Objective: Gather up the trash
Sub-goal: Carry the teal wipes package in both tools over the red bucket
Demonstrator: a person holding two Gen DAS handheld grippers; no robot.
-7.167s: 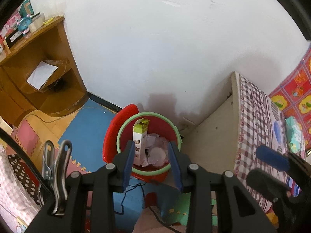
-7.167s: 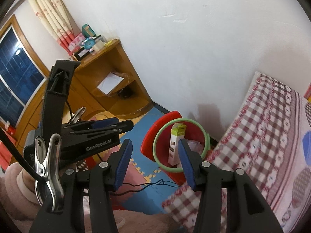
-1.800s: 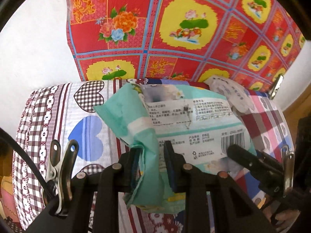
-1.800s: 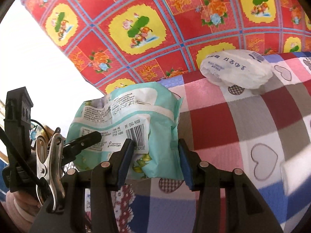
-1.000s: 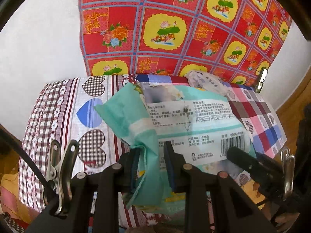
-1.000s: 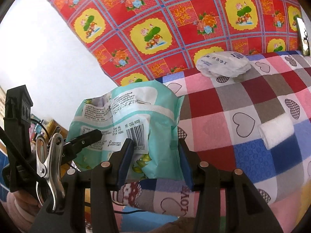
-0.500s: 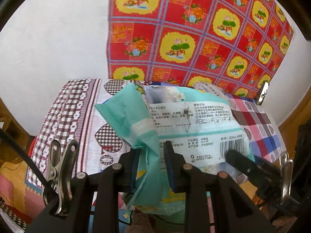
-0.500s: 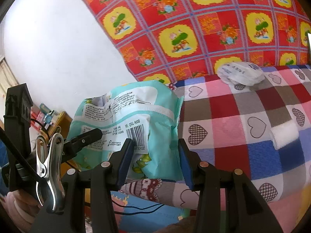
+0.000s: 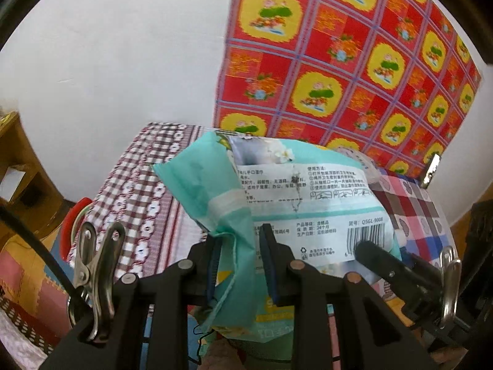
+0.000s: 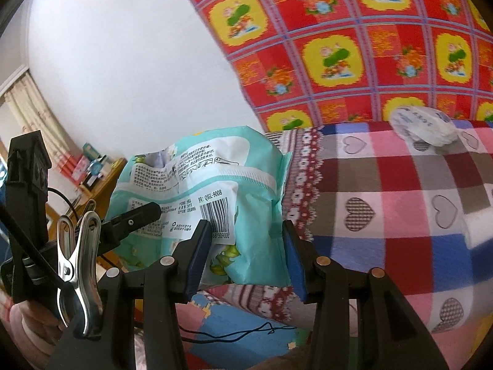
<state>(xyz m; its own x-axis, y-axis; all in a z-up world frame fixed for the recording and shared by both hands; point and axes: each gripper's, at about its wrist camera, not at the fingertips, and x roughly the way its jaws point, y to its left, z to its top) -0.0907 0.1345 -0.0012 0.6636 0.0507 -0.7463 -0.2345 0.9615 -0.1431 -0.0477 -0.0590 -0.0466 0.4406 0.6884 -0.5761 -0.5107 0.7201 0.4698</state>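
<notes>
Above the bed's edge [image 10: 385, 185] we hold the teal wet-wipe pack [image 9: 308, 197] between both tongs: our left gripper [image 9: 238, 265] pinches its gathered end nearly shut, our right gripper [image 10: 246, 256] clamps the other end half open. It looks light, limp and slick; we judge the crimped seams the surest holds.
</notes>
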